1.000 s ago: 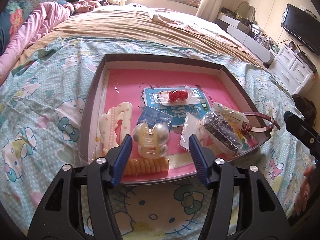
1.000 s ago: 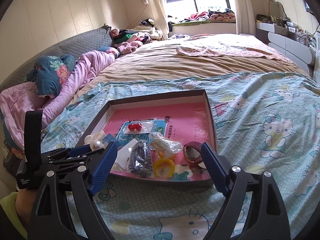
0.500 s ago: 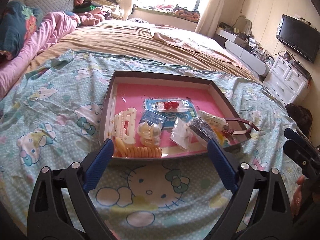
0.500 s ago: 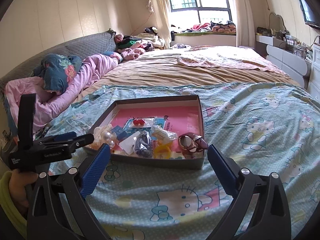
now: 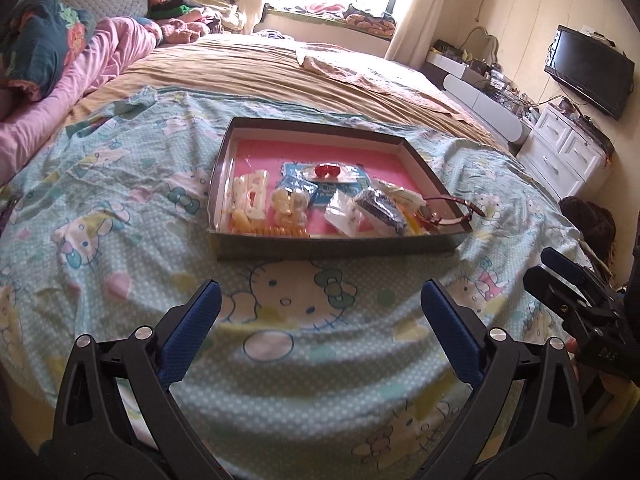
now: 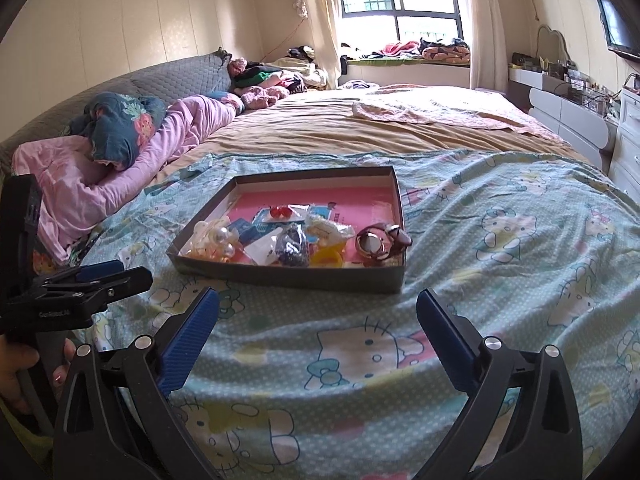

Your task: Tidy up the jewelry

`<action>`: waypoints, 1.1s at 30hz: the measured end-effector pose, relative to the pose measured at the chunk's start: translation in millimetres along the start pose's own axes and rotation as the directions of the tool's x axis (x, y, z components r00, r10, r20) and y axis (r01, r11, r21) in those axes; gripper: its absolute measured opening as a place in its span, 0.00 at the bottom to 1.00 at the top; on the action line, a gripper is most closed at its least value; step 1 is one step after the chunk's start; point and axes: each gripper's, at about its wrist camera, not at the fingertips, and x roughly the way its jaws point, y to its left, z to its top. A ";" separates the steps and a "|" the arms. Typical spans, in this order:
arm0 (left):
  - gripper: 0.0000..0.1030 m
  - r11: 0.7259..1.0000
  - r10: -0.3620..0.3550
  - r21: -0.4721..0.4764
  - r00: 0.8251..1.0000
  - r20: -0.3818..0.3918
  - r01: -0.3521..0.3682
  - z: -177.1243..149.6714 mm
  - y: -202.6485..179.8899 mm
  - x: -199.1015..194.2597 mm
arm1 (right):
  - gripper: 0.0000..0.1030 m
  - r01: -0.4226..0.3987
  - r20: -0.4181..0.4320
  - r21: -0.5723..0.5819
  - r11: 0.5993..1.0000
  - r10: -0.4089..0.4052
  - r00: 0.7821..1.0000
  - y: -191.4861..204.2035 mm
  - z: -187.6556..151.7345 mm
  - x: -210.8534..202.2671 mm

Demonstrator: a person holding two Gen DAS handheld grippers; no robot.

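A shallow dark box with a pink floor (image 5: 320,148) (image 6: 356,204) lies on the Hello Kitty bedspread. It holds hair clips and jewelry: a cream claw clip (image 5: 250,196), a pearl clip (image 5: 289,204) (image 6: 218,236), a red piece in a clear packet (image 5: 326,169) (image 6: 280,211), a dark beaded packet (image 5: 380,210) (image 6: 294,246), a yellow ring (image 6: 328,258) and a brown watch (image 5: 448,210) (image 6: 380,242). My left gripper (image 5: 320,322) is open and empty, well short of the box. My right gripper (image 6: 318,326) is open and empty, also short of the box.
Pink bedding and a floral pillow (image 6: 116,128) lie at the left. A tan blanket (image 5: 300,76) covers the far bed. White drawers (image 5: 568,152) and a TV (image 5: 588,70) stand at the right. Each gripper shows at the other view's edge.
Both grippers have pulled back from the box toward the near edge of the bed. The left jaws have opened wider. The box contents have not moved.
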 end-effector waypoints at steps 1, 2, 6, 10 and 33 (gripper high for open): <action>0.91 1.000 0.001 0.000 1.000 -0.003 -0.001 -2.1 -0.1 -1.1 | 0.95 -0.002 -0.006 0.003 1.000 0.002 1.000 0.4 -2.5 0.3; 0.91 1.000 0.001 0.000 1.000 -0.006 -0.001 -3.8 -0.6 -2.0 | 0.95 -0.004 -0.013 0.005 1.000 0.004 1.000 0.7 -4.9 0.6; 0.91 1.000 0.008 0.010 1.000 -0.005 -0.008 -11.6 -3.7 -7.0 | 0.95 0.007 -0.024 0.004 1.000 -0.007 1.000 3.6 -11.3 0.0; 0.91 1.000 0.006 0.009 1.000 -0.006 -0.006 -17.7 -4.2 -9.5 | 0.95 0.011 -0.015 0.005 1.000 -0.011 1.000 4.5 -13.7 -5.3; 0.91 1.000 0.013 0.011 1.000 0.003 -0.013 -18.6 -5.8 -14.0 | 0.95 0.007 -0.024 -0.015 1.000 -0.008 1.000 8.1 -17.9 -13.6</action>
